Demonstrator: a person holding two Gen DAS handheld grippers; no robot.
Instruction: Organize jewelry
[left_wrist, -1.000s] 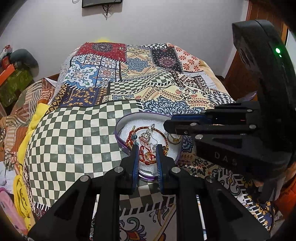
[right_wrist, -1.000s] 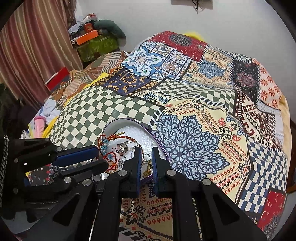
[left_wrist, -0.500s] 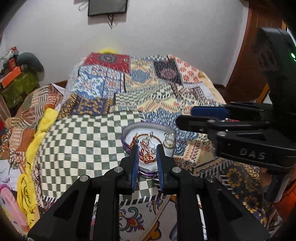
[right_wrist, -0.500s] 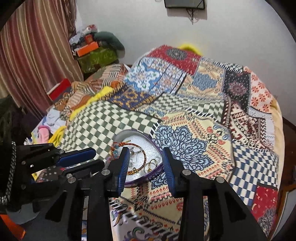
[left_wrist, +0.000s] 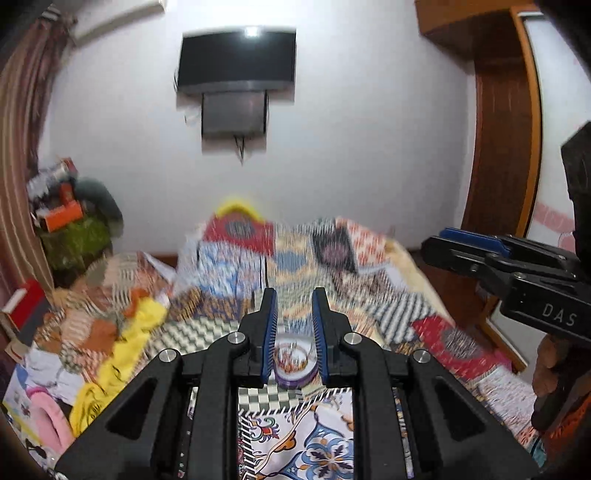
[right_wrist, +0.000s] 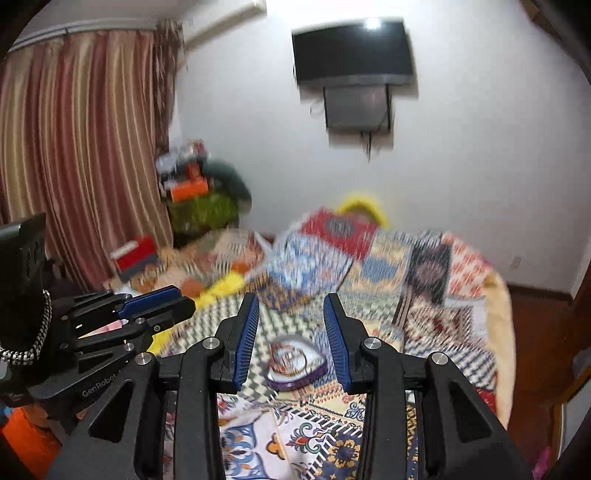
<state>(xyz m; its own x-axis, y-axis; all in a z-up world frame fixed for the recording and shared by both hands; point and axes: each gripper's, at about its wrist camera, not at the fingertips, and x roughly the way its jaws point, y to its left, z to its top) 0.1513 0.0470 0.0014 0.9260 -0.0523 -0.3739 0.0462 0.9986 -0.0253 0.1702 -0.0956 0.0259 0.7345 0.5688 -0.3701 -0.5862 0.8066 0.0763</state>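
Note:
A heart-shaped purple-rimmed box (right_wrist: 297, 363) with a white lining holds a tangle of jewelry (right_wrist: 290, 357) and sits on the patchwork bedspread (right_wrist: 424, 295). It also shows in the left wrist view (left_wrist: 293, 363), small and far below. My left gripper (left_wrist: 293, 323) is open and empty, high above the box. My right gripper (right_wrist: 291, 338) is open wider and empty, also raised well above it. Both views are blurred by motion.
A wall-mounted TV (left_wrist: 236, 61) hangs over the bed's far end. Piled clothes and boxes (left_wrist: 74, 332) lie at the left, a striped curtain (right_wrist: 81, 155) beyond them. A wooden wardrobe (left_wrist: 506, 129) stands at the right.
Both grippers have lifted up and back from the box, which now looks much smaller. Both have opened wider, the right one more. The jewelry stays in the box.

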